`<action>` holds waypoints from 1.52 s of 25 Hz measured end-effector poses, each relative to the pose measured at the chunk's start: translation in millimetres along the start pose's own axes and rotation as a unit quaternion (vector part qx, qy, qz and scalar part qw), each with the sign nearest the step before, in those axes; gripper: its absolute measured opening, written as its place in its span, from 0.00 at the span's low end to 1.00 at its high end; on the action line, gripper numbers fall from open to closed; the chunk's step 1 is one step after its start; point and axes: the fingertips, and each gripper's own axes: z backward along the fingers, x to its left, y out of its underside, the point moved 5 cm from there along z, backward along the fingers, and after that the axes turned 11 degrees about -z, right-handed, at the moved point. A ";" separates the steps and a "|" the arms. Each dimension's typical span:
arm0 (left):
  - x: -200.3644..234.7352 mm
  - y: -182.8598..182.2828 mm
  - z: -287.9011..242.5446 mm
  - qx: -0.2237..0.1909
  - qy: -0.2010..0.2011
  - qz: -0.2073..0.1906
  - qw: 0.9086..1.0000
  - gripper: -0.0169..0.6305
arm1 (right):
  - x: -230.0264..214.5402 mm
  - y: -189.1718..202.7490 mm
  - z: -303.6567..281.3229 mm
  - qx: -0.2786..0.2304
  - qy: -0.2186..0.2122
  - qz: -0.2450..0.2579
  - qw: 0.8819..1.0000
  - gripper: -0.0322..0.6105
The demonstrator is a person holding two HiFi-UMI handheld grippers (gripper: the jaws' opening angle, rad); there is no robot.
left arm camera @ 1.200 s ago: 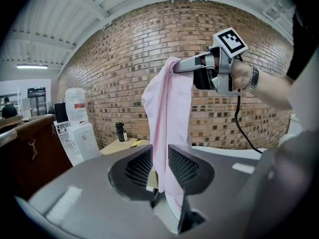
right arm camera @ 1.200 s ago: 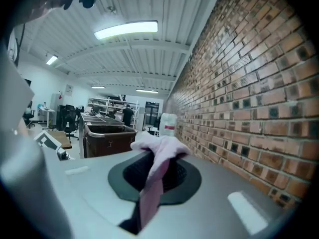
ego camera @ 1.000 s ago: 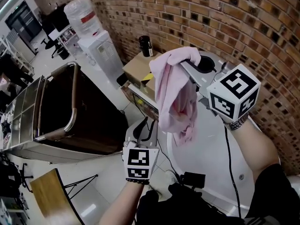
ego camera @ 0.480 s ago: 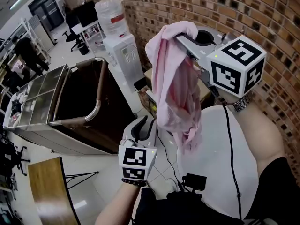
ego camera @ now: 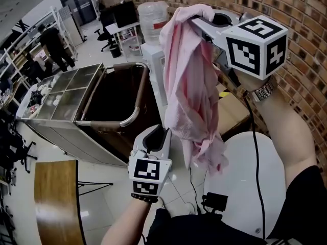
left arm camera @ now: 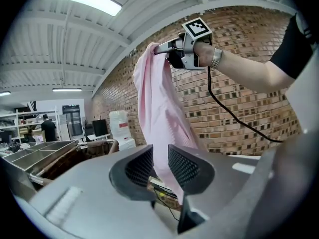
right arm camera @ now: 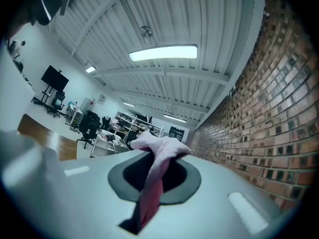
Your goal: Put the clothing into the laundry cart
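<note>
Both grippers are higher than a second ago, and the laundry cart now shows closer beneath them, at the left. Pink clothing hangs full length beside the cart, not in it, its top fold pinched tight in the raised right gripper. Lower down, the left gripper has its jaws spread apart, with nothing between them.

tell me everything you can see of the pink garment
The pink garment is thin, soft-looking cloth, pale pink with darker pink folds. It hangs limp and crumpled from the right gripper, whose jaws pinch its bunched top edge. Its lower end dangles free, apart from the open left gripper, right of the laundry cart.
</note>
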 end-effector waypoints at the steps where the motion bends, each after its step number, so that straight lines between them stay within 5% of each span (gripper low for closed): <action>1: 6.6 -4.0 6.9 0.001 -0.004 -0.001 1.000 0.16 | 5.3 -9.2 -6.2 0.001 -0.002 0.003 1.000 0.08; 21: 104.1 24.1 48.2 0.003 -0.075 0.004 0.997 0.16 | 62.0 -65.0 -128.4 -0.014 -0.042 0.046 0.998 0.08; 38: 212.2 63.3 78.0 0.001 -0.085 0.012 0.996 0.16 | 112.9 -84.1 -261.5 0.009 -0.029 0.069 0.997 0.08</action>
